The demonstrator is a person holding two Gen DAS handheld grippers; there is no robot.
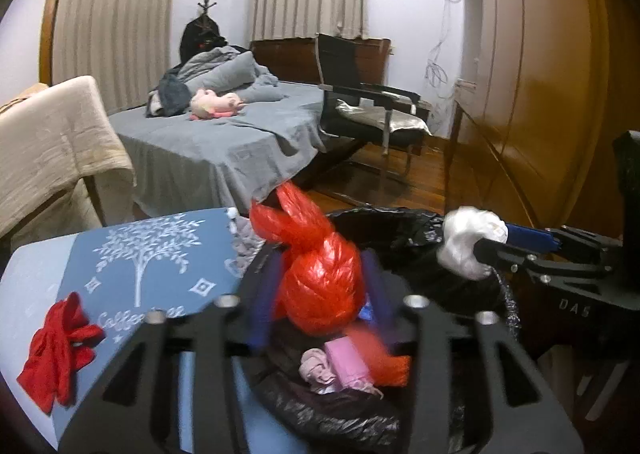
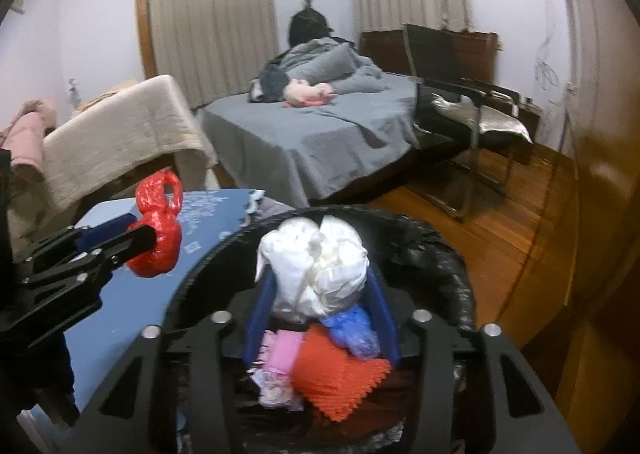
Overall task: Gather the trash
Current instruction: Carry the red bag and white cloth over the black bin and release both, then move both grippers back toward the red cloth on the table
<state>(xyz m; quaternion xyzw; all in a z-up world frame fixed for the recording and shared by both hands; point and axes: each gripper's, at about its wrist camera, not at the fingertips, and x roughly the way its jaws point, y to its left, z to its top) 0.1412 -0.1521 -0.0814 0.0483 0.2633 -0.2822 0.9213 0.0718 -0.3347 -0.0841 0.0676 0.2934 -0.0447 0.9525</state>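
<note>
Red bag [image 1: 316, 274] between left gripper [image 1: 320, 294] fingers (over bin [image 1: 420, 221])

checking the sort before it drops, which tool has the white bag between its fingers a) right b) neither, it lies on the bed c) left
a, the white bag sits between the blue fingers of the right tool above the black-lined bin, while the left tool has the knotted red bag.

Red knotted plastic bag [image 1: 320, 278] between left gripper [image 1: 320, 286] fingers, over black-lined trash bin [image 1: 404, 230]; red cloth [image 1: 60, 350] on blue table [image 1: 160, 254].
</note>
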